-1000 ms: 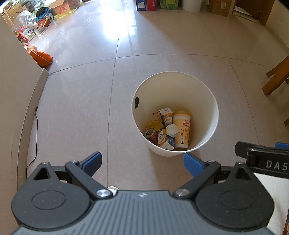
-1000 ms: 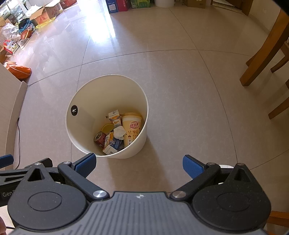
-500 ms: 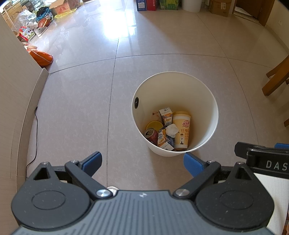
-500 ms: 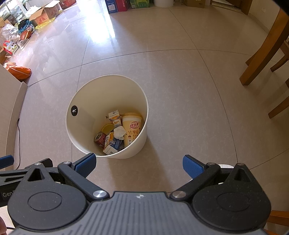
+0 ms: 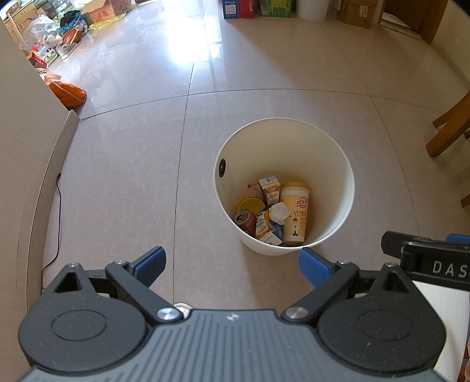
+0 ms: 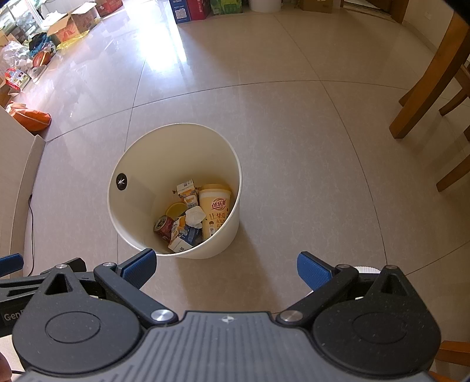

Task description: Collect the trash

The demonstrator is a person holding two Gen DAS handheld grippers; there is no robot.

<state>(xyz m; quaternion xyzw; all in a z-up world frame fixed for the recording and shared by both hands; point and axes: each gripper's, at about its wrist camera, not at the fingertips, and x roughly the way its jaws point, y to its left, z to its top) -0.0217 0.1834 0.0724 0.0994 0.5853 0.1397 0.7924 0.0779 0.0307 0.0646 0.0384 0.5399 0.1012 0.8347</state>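
Note:
A white round bin [image 5: 329, 141] [image 6: 141, 158] stands on the tiled floor. Inside lie a yellow drink cup [image 5: 295, 211] [image 6: 216, 210], a red can [image 5: 246, 219] [image 6: 164, 226], small cartons [image 5: 269, 188] [image 6: 188, 191], a crumpled white tissue [image 5: 279, 211] [image 6: 195, 216] and a yellow lid [image 5: 249, 204]. My left gripper [image 5: 232, 263] hovers open and empty above the floor, near side of the bin. My right gripper [image 6: 226, 266] is open and empty too, just right of the bin. The right gripper's body [image 5: 426, 258] shows at the left view's right edge.
A beige cabinet side [image 5: 20, 141] and a black cable [image 5: 57, 211] run along the left. An orange bag [image 5: 66, 92] lies beyond it. Wooden chair legs [image 6: 426, 88] stand at the right. Boxes and clutter [image 6: 67, 26] line the far wall.

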